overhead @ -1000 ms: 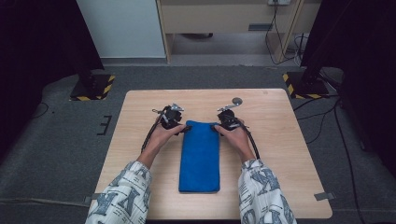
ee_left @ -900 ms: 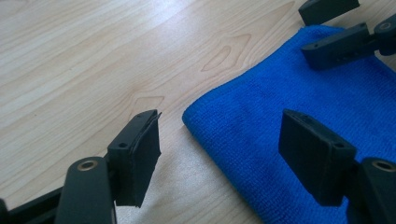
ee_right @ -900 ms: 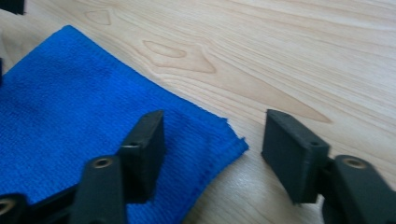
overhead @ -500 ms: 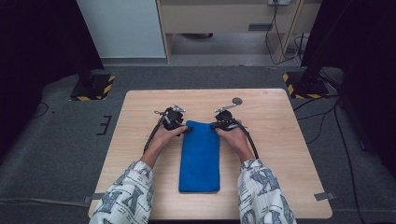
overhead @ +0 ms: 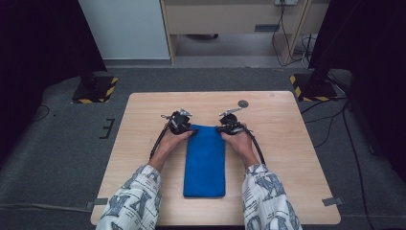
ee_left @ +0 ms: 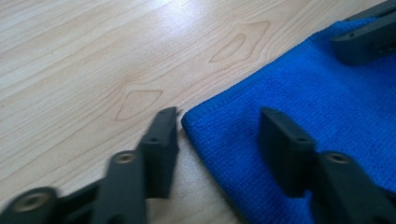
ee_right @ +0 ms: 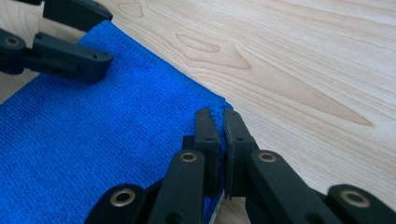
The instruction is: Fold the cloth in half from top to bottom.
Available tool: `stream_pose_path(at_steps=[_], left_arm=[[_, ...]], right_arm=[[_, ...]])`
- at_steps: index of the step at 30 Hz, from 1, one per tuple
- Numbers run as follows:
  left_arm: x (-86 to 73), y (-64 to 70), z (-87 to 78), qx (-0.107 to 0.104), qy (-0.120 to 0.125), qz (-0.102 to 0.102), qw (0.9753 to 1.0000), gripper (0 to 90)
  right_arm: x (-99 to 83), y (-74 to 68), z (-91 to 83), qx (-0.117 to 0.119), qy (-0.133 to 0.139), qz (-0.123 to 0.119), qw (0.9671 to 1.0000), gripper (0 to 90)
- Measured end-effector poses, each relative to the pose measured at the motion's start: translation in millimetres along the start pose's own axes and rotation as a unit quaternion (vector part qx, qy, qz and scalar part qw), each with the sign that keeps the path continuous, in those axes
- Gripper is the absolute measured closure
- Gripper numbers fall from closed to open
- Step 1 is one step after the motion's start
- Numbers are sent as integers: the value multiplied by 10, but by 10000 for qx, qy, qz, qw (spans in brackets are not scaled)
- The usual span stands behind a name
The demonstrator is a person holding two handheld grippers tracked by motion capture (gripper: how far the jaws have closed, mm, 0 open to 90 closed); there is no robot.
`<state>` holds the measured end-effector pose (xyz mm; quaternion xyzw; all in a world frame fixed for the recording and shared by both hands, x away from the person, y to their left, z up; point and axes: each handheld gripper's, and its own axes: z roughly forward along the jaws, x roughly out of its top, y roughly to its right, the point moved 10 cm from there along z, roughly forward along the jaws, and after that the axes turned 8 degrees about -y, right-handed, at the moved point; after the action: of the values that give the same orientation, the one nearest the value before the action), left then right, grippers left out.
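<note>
- Blue cloth (overhead: 205, 160) lies flat at the middle of the wooden surface (overhead: 287, 143), folded into a long strip running from the near edge toward the far side.
- Left gripper (overhead: 179, 122) sits at the cloth's far left corner, held in the person's left hand (overhead: 173, 140).
- In the left gripper view, the left gripper (ee_left: 219, 135) has its jaws wide apart: one rests on bare wood just beside the cloth corner (ee_left: 196, 122), the other stands over the cloth (ee_left: 299, 93). Nothing is held.
- Right gripper (overhead: 231, 125) sits at the cloth's far right corner, held in the right hand (overhead: 241, 143).
- In the right gripper view, the right gripper (ee_right: 218, 122) has its jaws closed narrow on the cloth (ee_right: 93, 140) edge, with blue fabric pinched between them.
- A small round grey disc (overhead: 243, 103) lies on the surface beyond the right gripper, apart from the cloth.
- Patterned sleeves (overhead: 134, 201) enter from the near edge.
</note>
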<state>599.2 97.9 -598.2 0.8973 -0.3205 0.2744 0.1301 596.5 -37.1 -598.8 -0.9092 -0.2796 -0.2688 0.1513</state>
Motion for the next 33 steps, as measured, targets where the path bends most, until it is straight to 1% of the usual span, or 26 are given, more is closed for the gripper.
stream_pose_path(at_steps=[1,2,4,5,6,7,8,9,10,13,14,15,16,18,19,20,22,28,31,33], left_arm=[[1,14,-1,-36,8,-21,10000,670],[1,29,-2,-86,2,-69,9999,670],[0,60,-4,-199,-37,-171,9996,772],[10,100,-11,-264,-28,-217,9994,843],[16,114,-19,-243,-16,-167,9996,853],[32,130,-36,-228,45,-139,9996,859],[32,130,-36,-228,45,-139,9996,862],[50,139,-61,-201,102,-119,9997,864],[72,145,-87,-172,158,-110,9997,864],[137,165,-194,-83,274,-21,9996,866],[160,169,-230,-60,316,-1,9995,867],[204,180,-298,-26,385,28,9993,867],[204,180,-298,-26,385,28,9993,868],[248,188,-354,9,448,36,9990,867],[268,192,-379,37,461,66,9989,867],[317,197,-429,84,554,93,9984,868],[339,199,-449,100,592,97,9982,868],[462,221,-564,156,709,241,9971,868],[515,217,-620,158,780,247,9965,869],[539,199,-658,167,806,230,9963,870]], right_arm=[[3,-8,-9,-33,2,-53,10000,872],[3,-8,-9,-33,2,-53,10000,872],[14,-21,-34,-41,18,-73,10000,873],[36,-26,-78,-53,80,-110,9999,873],[48,-23,-105,-83,117,-133,9998,873],[60,-23,-132,-96,161,-154,9997,873],[60,-23,-132,-96,161,-154,9997,873],[67,-27,-177,-82,206,-163,9996,874],[67,-27,-177,-82,206,-163,9996,874],[84,-21,-246,-99,267,-144,9995,874],[108,-24,-299,-105,326,-142,9993,874],[122,-30,-323,-110,349,-136,9992,874],[122,-30,-323,-110,349,-136,9992,874],[176,-34,-402,-139,415,-175,9989,874],[176,-34,-402,-139,415,-175,9989,874],[223,-29,-463,-158,466,-200,9986,874],[248,-24,-495,-164,495,-220,9984,874],[346,2,-627,-208,591,-297,9976,874],[394,15,-670,-211,639,-316,9972,875],[444,23,-712,-192,738,-297,9966,876]])
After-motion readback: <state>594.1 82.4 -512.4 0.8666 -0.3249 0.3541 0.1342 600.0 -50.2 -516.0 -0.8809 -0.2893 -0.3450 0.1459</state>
